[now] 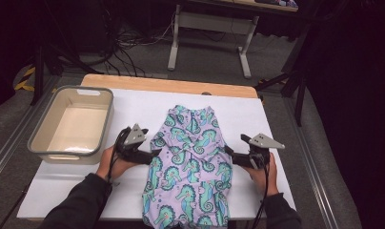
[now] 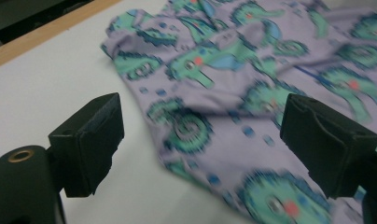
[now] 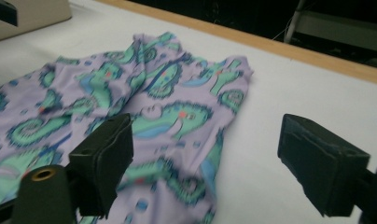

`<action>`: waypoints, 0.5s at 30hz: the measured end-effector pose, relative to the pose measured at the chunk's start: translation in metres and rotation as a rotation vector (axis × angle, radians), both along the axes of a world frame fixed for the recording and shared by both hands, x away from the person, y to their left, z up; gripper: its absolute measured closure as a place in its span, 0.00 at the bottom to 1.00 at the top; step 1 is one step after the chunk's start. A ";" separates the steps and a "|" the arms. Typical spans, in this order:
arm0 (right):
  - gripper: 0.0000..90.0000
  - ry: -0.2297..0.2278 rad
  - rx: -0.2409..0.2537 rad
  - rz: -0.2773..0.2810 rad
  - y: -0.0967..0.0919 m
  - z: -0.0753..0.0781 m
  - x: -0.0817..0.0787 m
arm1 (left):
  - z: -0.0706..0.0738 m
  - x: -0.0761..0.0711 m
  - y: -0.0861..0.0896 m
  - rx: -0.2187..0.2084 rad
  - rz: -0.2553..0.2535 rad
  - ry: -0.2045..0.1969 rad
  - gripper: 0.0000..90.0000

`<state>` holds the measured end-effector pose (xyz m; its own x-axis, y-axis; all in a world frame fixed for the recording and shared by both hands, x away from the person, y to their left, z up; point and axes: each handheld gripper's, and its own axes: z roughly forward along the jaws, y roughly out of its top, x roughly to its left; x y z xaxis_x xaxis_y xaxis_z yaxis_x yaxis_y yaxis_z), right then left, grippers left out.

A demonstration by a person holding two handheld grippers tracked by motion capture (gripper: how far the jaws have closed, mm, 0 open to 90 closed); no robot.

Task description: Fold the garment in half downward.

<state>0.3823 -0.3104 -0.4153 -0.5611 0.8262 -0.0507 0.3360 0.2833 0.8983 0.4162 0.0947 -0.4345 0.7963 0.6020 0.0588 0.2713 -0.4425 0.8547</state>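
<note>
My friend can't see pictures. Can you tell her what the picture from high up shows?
A lilac cloth printed with teal seahorses lies on a white table, and a person's two black grippers, left and right, sit open at its two side edges. A beige plastic tub with a grey rim stands to the left.

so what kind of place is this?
Likely a lab or data-collection room, not a home: white-topped wooden-edged table, loose black cables on grey carpet, a metal-legged workbench behind.
</note>
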 end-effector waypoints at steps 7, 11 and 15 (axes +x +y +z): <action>0.27 0.062 0.019 -0.049 0.014 0.006 0.068 | 0.001 0.071 -0.023 -0.044 0.070 0.109 0.16; 0.32 0.128 0.006 -0.071 0.023 -0.001 0.101 | -0.002 0.100 -0.039 0.006 0.104 0.139 0.17; 0.39 0.182 -0.068 -0.093 0.038 -0.006 0.130 | -0.001 0.125 -0.050 0.003 0.132 0.172 0.18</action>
